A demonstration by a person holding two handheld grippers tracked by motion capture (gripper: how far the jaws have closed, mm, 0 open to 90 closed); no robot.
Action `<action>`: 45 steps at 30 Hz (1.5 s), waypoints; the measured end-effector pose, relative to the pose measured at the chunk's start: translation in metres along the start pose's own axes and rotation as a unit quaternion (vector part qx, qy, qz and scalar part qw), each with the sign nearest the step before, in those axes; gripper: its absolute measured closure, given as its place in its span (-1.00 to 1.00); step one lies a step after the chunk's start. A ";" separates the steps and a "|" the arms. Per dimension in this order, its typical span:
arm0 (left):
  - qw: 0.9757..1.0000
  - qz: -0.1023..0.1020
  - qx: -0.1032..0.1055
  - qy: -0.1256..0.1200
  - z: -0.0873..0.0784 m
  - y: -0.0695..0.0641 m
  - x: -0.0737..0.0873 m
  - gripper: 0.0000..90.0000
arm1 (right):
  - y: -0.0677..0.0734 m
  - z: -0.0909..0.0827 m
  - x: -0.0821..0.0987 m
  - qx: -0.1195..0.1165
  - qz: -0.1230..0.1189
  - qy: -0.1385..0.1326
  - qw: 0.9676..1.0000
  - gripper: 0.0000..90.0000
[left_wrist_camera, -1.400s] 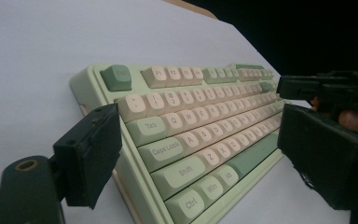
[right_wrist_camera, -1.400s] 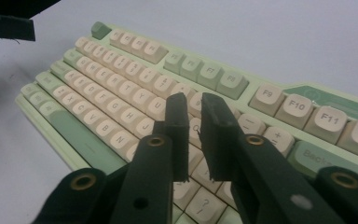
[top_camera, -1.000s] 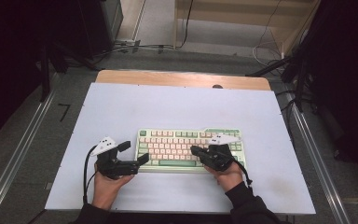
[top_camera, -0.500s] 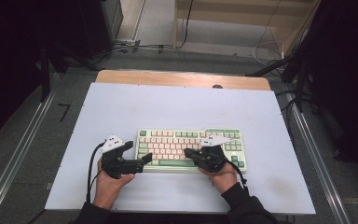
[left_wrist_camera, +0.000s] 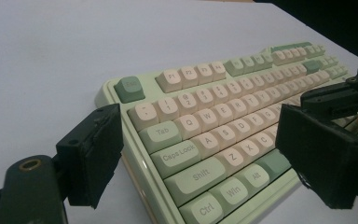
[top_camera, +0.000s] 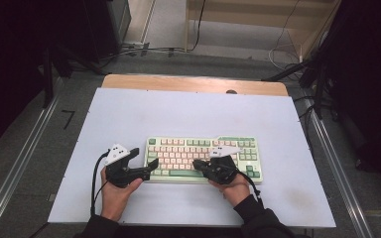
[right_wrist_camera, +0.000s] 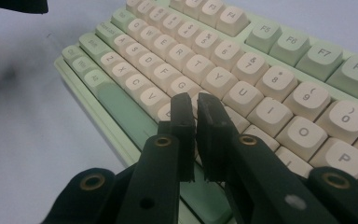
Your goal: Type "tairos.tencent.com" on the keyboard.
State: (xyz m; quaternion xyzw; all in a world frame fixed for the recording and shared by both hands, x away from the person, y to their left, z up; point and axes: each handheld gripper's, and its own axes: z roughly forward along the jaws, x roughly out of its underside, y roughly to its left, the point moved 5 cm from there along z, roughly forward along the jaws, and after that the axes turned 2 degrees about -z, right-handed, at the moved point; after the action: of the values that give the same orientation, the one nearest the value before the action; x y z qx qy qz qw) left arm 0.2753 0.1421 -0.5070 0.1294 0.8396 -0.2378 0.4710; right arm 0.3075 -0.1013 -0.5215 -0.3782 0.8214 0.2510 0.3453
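A mint-green keyboard [top_camera: 203, 157] with cream keys lies on the pale table top [top_camera: 178, 114], near the front. My left gripper [top_camera: 146, 161] is open at the keyboard's left end. In the left gripper view its jaws stand wide apart [left_wrist_camera: 205, 158], with the corner of the keyboard [left_wrist_camera: 200, 149] between them, touching neither. My right gripper [top_camera: 199, 165] hovers over the lower middle keys. Its jaws [right_wrist_camera: 196, 107] are shut with a hairline gap, empty, above the letter rows of the keyboard [right_wrist_camera: 270, 79].
A wooden strip [top_camera: 193, 83] runs along the table's far edge, and metal rails [top_camera: 20, 168] flank both sides. Cables [top_camera: 144, 49] lie on the floor beyond. The right gripper [left_wrist_camera: 349, 95] shows at the right of the left gripper view.
My right gripper has slid a little to the left over the keys. The left gripper has only shifted slightly at the keyboard's left end.
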 end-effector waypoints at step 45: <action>1.000 0.015 0.026 -0.008 0.001 -0.017 0.003 -0.10 | -0.031 -0.037 -0.009 0.019 0.068 -0.071 0.995 0.09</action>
State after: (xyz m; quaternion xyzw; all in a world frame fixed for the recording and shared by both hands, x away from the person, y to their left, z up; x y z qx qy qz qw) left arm 0.2671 0.1272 -0.5050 0.1524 0.8272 -0.2539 0.4775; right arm 0.3224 -0.1408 -0.4957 -0.2964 0.8230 0.2847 0.3921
